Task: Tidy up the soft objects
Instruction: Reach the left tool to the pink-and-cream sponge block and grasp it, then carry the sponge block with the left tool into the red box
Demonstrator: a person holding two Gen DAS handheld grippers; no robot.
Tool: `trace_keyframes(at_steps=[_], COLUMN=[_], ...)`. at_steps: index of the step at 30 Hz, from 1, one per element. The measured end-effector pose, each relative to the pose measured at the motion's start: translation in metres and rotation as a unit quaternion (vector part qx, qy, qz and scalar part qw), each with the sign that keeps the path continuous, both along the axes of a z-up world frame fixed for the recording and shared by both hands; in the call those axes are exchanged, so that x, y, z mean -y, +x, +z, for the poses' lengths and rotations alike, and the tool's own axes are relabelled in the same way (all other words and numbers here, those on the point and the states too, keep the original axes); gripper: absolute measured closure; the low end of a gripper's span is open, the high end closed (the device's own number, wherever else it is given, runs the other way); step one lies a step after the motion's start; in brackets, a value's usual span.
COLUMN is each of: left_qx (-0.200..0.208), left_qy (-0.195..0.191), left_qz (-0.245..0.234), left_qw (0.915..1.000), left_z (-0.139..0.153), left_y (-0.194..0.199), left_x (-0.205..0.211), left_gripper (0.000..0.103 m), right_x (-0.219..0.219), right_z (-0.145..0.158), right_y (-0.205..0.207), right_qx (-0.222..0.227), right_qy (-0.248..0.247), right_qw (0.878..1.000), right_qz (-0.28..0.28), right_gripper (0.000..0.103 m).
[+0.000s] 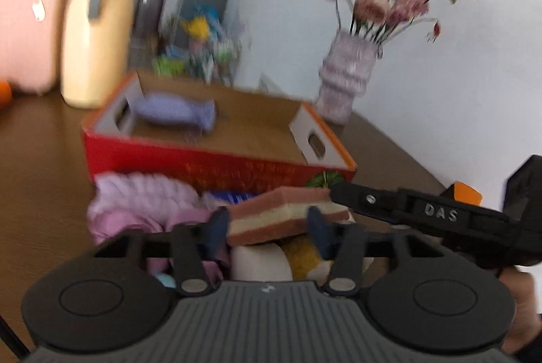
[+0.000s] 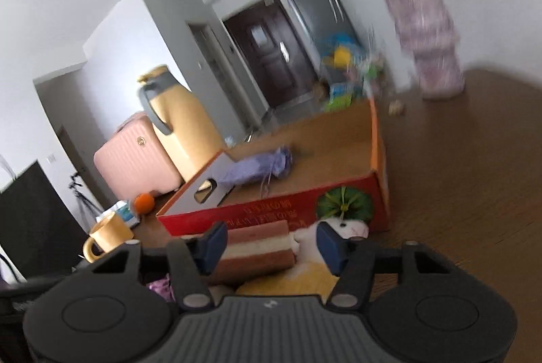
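Both grippers point slightly downward at a pile of soft things lying on the brown table (image 1: 40, 159) just in front of a red cardboard box (image 1: 216, 166). The left gripper (image 1: 267, 226) has its jaws partly apart, straddling a striped pink-and-cream sponge (image 1: 288, 214) that lies on top of the pile; the left pad looks against the sponge's end, but blur makes it impossible to tell whether the sponge is truly gripped. The right gripper (image 2: 272, 241) comes in from the right side, its black body crossing the left camera's view, with a hand (image 1: 518, 305) behind it. Its jaws are also partly apart around the same sponge (image 2: 254, 248), the right pad clear of it, above a white and yellow plush toy (image 2: 342, 229). A pink knitted cloth (image 1: 142, 200) lies at the pile's left. Inside the box rests a purple knitted pouch (image 1: 176, 110).
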State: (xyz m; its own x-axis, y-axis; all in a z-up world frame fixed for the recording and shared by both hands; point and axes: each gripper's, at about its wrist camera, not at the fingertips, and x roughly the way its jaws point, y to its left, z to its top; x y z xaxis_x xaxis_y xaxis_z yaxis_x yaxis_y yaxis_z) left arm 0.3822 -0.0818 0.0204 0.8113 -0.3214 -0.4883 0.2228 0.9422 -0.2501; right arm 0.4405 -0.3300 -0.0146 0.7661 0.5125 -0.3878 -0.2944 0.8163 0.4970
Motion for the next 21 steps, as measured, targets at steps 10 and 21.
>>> trace_keyframes(at_steps=[10,21], left_qx=[-0.026,0.048], left_qy=[-0.096,-0.105], left_qz=[-0.031,-0.070], left_qw=[0.9946,0.9909], left_z=[0.000,0.004], left_y=[0.015,-0.152], left_x=[-0.025,-0.102], left_gripper=[0.070,0.070], right_x=[-0.001,-0.075], right_z=[0.010,0.023], right_y=[-0.002,-0.173], right_qx=[0.015,0.075], right_qy=[0.063,-0.038], right_qw=[0.997,0.991], right_qz=[0.032,0.107], right_gripper=[0.071,0.072])
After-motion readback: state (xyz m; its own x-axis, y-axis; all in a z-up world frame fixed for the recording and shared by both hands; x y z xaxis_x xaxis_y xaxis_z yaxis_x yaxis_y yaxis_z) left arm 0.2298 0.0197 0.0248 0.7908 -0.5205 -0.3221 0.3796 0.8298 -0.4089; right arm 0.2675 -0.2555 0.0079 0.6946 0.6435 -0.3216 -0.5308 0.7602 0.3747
